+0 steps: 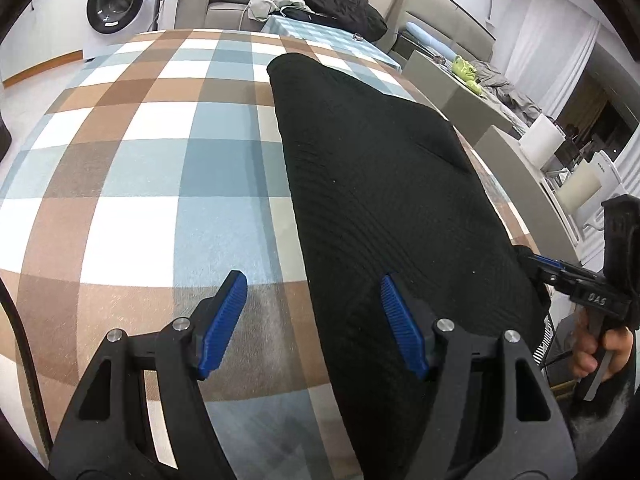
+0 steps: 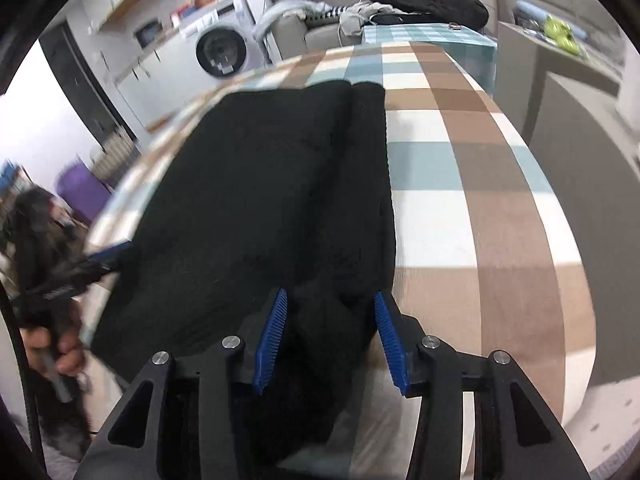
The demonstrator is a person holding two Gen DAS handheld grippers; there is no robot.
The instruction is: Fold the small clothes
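Nearest the right gripper [image 2: 330,340], a bunched lump of the black garment [image 2: 256,184] sits between its blue pads [image 2: 272,340]. The jaws stand partly apart with a gap visible on the right-hand side, so the pads do not look pressed on the fabric; I would call it a loose straddle, not a grip. The left gripper [image 1: 312,324] is wide open and holds nothing. Its right-hand pad hangs over the garment's near left edge and its other pad over bare checked tablecloth [image 1: 132,160], so that edge runs between its jaws.

From both tools the garment stretches straight ahead, its long axis running away from the near table edge toward the far one, and it lies flat on the cloth. The coming fold likely turns on this. The right gripper is at the near end on the right-hand side, the left gripper along the opposite long edge (each shows at the margin of the other's view, with a hand [image 1: 600,352] on its handle).

The garment is a dark, ribbed knit, already doubled along its length, with a seam-like ridge running down it in the right wrist view. That view is motion-blurred, so fine detail is uncertain.

Beyond the table stand a washing machine [image 1: 116,0] and a sofa heaped with clothes.
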